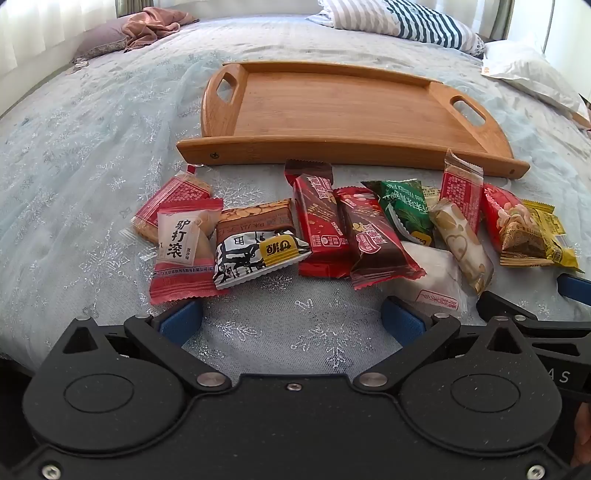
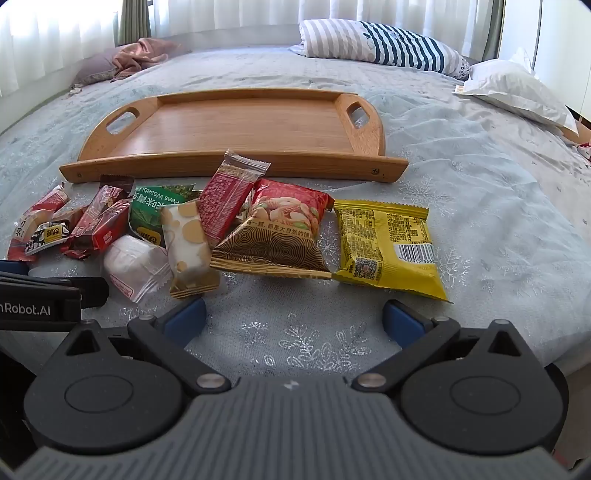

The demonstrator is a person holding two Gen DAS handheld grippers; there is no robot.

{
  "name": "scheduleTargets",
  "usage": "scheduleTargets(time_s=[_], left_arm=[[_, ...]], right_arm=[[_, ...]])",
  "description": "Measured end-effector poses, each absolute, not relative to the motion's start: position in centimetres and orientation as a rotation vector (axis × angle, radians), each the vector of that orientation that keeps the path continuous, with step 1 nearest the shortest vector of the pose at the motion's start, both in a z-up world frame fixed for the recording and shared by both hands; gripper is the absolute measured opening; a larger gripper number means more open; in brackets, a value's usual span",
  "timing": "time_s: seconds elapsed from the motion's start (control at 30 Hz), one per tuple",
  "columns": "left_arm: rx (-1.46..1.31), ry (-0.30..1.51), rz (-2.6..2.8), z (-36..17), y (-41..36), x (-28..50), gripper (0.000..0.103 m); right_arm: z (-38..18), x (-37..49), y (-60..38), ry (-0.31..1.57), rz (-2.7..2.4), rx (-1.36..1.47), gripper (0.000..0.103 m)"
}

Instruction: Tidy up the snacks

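Note:
A wooden tray (image 1: pixel 388 142) with two handle holes lies empty on the bed; it also shows in the right wrist view (image 2: pixel 236 166). Several snack packets lie in a row in front of it, among them a black-and-white packet (image 1: pixel 255 258), a red bar (image 1: pixel 321 225), a green pea packet (image 2: pixel 153 210), a red nut bag (image 2: pixel 280 229) and a yellow packet (image 2: pixel 388 245). My left gripper (image 1: pixel 291 321) is open and empty just short of the row. My right gripper (image 2: pixel 293 317) is open and empty in front of the nut bag and yellow packet.
The bed has a pale blue snowflake cover (image 2: pixel 480 192). A striped pillow (image 2: pixel 388 44) and a white pillow (image 2: pixel 517 88) lie at the far right, a pink cloth (image 1: pixel 151 26) at the far left. The right gripper's body shows at the left view's right edge (image 1: pixel 535 317).

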State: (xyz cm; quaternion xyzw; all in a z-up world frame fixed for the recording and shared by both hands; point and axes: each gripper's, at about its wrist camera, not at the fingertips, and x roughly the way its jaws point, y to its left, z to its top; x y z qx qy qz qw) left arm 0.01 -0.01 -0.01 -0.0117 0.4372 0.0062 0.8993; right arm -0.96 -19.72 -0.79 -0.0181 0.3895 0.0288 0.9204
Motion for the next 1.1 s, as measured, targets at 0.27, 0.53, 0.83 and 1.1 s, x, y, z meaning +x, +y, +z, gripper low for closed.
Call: scheduleTargets(time_s=[0.27, 0.53, 0.83, 1.1], left_arm=[[-0.032, 0.906, 0.01, 0.06, 0.28, 0.13, 0.103], [-0.028, 0.903, 0.012, 0.02, 0.05, 0.03, 0.103], [-0.027, 0.902, 0.012, 0.02, 0.05, 0.03, 0.103], [-0.026, 0.902, 0.013, 0.02, 0.04, 0.02, 0.103]], right_arm=[[-0.78, -0.99, -19.7, 0.799, 0.058, -0.039, 0.103], [-0.78, -1.03, -19.66, 0.798, 0.058, -0.04, 0.103], [-0.77, -1.08, -19.64, 0.797, 0.058, -0.04, 0.103], [-0.79, -1.13, -19.63, 0.794, 0.059, -0.043, 0.103]])
